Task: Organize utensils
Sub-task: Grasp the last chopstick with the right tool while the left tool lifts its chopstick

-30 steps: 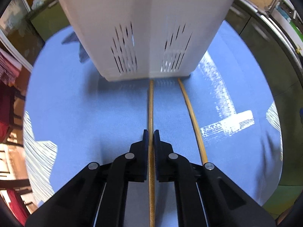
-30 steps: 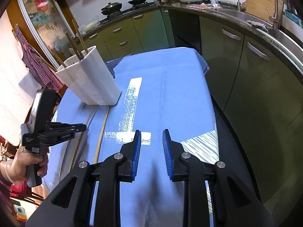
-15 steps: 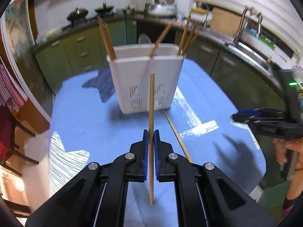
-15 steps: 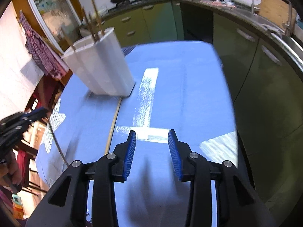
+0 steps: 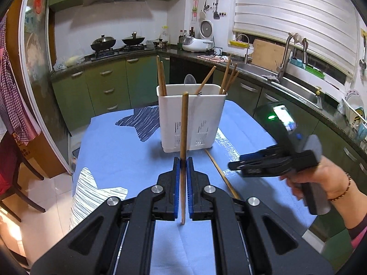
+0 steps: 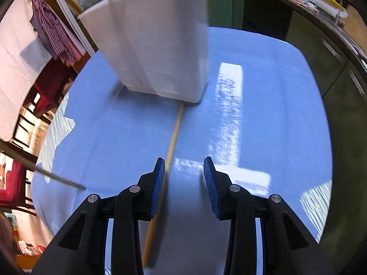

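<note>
My left gripper (image 5: 183, 160) is shut on a wooden chopstick (image 5: 184, 123), which it holds upright above the blue tablecloth (image 5: 128, 155). Behind the chopstick stands the white utensil holder (image 5: 206, 110), with several chopsticks and a spoon in it. A second chopstick (image 6: 174, 133) lies on the cloth and runs from the holder (image 6: 156, 45) toward me. My right gripper (image 6: 184, 162) hovers open over it, and the stick passes just inside the left finger without touching the pads. The left wrist view shows this gripper (image 5: 231, 165) low at the right over that chopstick (image 5: 221, 174).
A person's hand (image 5: 321, 183) with a bracelet holds the right gripper. Green kitchen cabinets (image 5: 103, 87) and a sink (image 5: 286, 80) run round the back and right. Chairs (image 6: 20, 114) stand off the table's left edge. Bare cloth lies on either side of the holder.
The left gripper has lifted its chopstick off the cloth and raised it upright. The right gripper has moved in toward the holder, come down over the second chopstick, and its jaws have widened.
</note>
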`<state>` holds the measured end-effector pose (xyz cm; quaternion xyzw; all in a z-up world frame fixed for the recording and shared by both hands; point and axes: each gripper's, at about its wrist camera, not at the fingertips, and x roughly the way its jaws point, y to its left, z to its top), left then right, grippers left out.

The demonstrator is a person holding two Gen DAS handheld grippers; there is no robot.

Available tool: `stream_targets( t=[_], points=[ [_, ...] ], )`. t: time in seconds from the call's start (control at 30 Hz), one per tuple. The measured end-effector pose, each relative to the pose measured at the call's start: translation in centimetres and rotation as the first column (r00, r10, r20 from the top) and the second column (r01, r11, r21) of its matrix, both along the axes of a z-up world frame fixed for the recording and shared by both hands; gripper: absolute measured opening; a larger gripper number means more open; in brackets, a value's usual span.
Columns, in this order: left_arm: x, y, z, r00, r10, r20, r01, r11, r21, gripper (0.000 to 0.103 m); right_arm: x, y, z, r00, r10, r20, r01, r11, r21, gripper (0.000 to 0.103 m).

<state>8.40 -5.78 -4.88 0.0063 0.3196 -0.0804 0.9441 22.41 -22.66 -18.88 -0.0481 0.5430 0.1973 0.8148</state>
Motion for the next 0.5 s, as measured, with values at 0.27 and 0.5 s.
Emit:
stream_targets(
  t=[0.27,0.5],
  points=[
    [-0.2,0.8,-0.1,1.000,-0.004,0.001,0.004,1.000,0.008,0.006,1.2,3.1,-1.8,1.000,0.010,-0.013,-0.010,0.999,-0.048,0.029],
    [-0.2,0.8,-0.2,1.000,-0.011,-0.003,0.011,1.000,0.004,0.005,1.9,4.2,-2.9,1.000,-0.005,-0.014,0.004,0.995,-0.099,0.015]
  ],
)
